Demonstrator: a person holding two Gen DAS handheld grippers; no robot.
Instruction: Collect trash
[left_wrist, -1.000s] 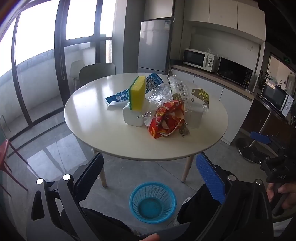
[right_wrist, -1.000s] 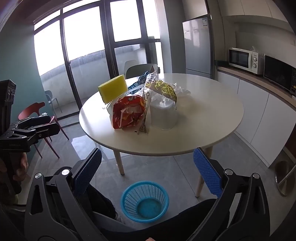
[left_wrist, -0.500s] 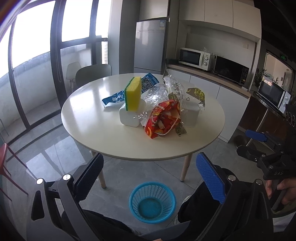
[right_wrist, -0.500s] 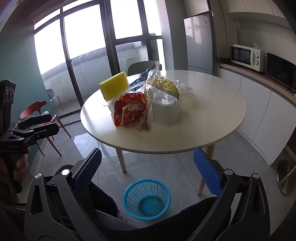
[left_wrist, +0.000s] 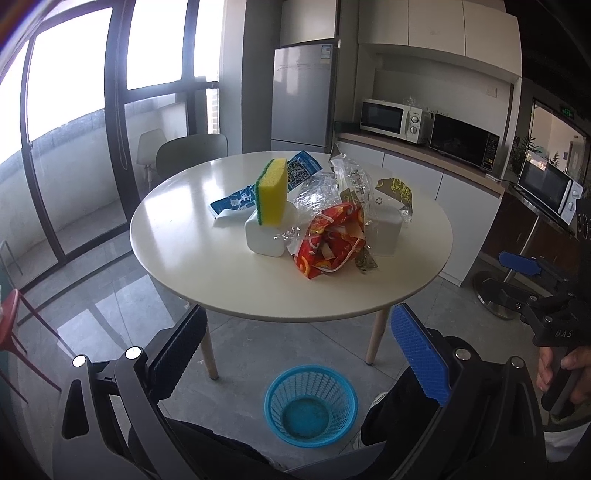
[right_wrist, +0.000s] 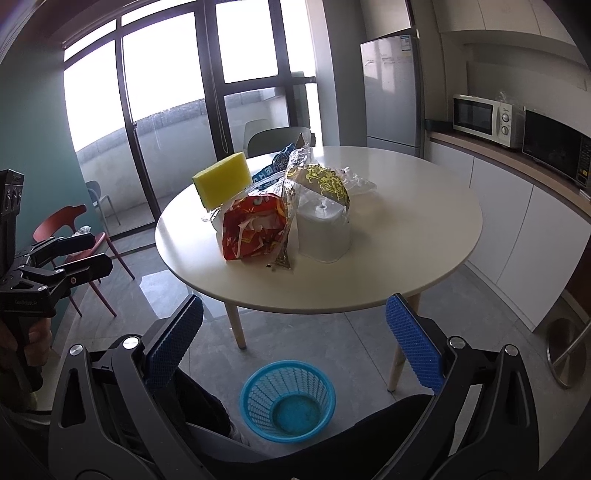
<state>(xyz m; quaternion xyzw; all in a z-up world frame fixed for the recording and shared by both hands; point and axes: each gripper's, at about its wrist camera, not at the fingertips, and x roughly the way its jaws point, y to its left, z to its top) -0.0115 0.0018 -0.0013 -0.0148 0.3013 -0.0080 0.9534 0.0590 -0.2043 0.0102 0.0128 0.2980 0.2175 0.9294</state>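
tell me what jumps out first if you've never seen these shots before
The heap of wrappers in the middle of the round table draws the eye: a red snack bag at the front, and a yellow sponge standing upright on a white container. Below, a blue basket sits on the floor by the table's near edge, with nothing visible in it. The left gripper and right gripper are both open, short of the table.

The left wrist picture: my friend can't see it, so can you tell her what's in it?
A round white table holds a pile of trash: a red snack bag, crinkly clear plastic, a blue wrapper and a yellow sponge standing on a white container. An empty blue basket sits on the floor below, between the open left gripper fingers.
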